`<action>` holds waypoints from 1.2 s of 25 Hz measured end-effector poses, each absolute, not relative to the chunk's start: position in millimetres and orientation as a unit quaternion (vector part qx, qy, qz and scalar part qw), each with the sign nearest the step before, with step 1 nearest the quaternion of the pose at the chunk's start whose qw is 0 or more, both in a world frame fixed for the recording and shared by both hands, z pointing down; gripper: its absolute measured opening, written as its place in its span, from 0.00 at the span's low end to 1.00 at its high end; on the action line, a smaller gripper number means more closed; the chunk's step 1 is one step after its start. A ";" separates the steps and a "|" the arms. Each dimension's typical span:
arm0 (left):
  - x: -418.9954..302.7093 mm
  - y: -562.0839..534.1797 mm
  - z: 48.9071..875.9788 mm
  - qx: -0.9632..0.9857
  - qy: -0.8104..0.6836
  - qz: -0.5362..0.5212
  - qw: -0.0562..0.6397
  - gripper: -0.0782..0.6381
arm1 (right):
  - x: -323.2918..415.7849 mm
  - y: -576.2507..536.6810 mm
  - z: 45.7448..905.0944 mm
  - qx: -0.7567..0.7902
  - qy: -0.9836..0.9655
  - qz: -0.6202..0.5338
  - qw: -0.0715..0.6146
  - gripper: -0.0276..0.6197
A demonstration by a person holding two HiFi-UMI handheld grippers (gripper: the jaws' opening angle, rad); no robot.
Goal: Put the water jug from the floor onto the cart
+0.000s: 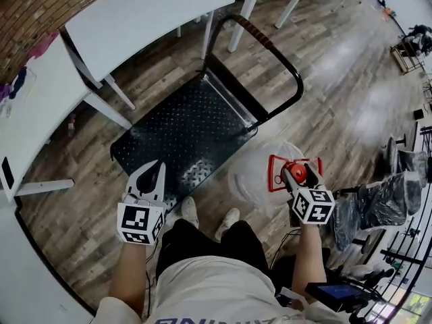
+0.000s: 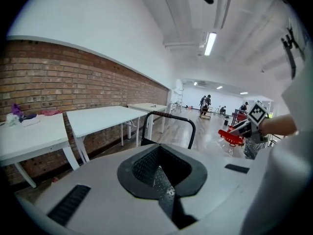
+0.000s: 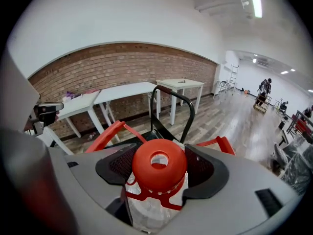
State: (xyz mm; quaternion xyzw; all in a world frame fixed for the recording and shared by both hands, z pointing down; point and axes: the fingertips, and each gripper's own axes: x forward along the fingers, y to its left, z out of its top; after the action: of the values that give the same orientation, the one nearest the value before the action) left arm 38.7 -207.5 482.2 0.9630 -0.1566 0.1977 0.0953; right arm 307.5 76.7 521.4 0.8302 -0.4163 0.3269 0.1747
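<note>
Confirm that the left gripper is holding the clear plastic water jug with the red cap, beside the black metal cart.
Wrong gripper: the right gripper holds the clear plastic water jug, jaws clamped at its red cap, as the right gripper view shows. It is indeed beside the black metal cart.

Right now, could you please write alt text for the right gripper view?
Jaws of the right gripper clamp the red cap of a clear water jug, its red handle spreading behind. Beyond stand the cart handle, white tables and a brick wall.
</note>
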 end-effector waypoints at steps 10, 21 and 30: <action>21.7 -244.3 447.8 0.945 -0.260 0.174 0.099 0.11 | 283.7 -51.3 518.3 0.741 -0.572 0.281 0.213 0.53; -8.0 -245.2 417.7 0.876 -0.440 0.155 0.127 0.11 | 287.2 -178.1 533.0 0.611 -0.715 0.246 0.234 0.53; -45.5 -238.3 425.5 0.842 -0.496 0.159 0.139 0.11 | 269.4 -230.4 573.7 0.565 -0.740 0.227 0.287 0.53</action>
State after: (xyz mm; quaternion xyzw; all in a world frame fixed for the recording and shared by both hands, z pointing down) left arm -45.5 -238.3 425.5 0.8424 -0.4958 0.1592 0.1386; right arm 269.4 -230.4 573.7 0.5647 -0.7396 0.2275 0.2869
